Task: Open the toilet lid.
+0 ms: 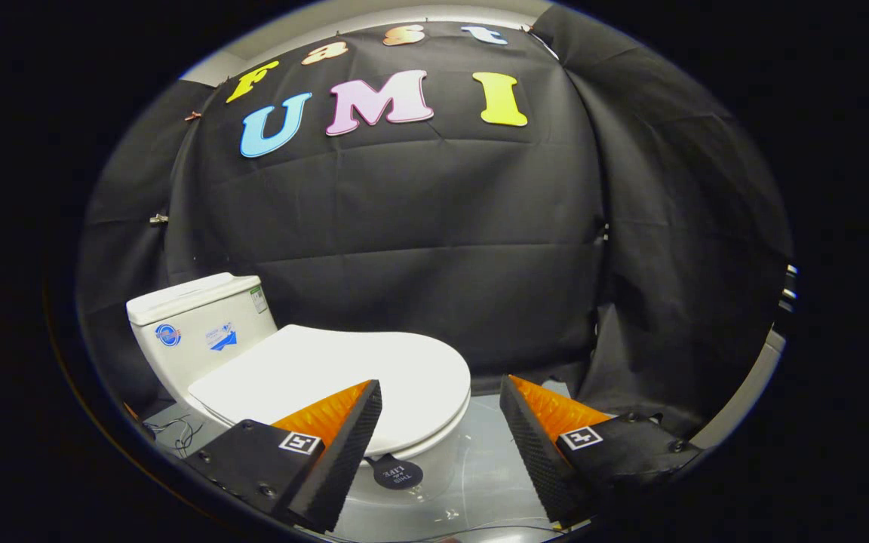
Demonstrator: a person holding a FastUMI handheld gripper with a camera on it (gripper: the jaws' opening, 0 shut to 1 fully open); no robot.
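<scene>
The gripper point(440, 400) is nearest, its two fingers spread wide apart with nothing held between them. The left finger point(344, 445) overlaps the near front part of the toilet lid point(336, 377); whether it touches the lid cannot be told. The right finger point(532, 441) stands clear of the toilet, over the pale glossy floor point(487, 467).

Just ahead of the fingers, and partly between them, the front rim of the lid curves round. The lid is white, closed, and lies flat on the seat (the seat shows as a thin white edge below the lid's rim). A small dark round tag point(397, 473) hangs below the front of the lid, against the white bowl point(434, 471).

Beyond the lid, at its rear, stands the white tank point(197, 332) with its cover on; stickers show on its side. Thin wires point(174, 431) lie on the floor beside the toilet's base.

Farthest off, black cloth point(434, 241) forms the booth's wall behind and to both sides.
</scene>
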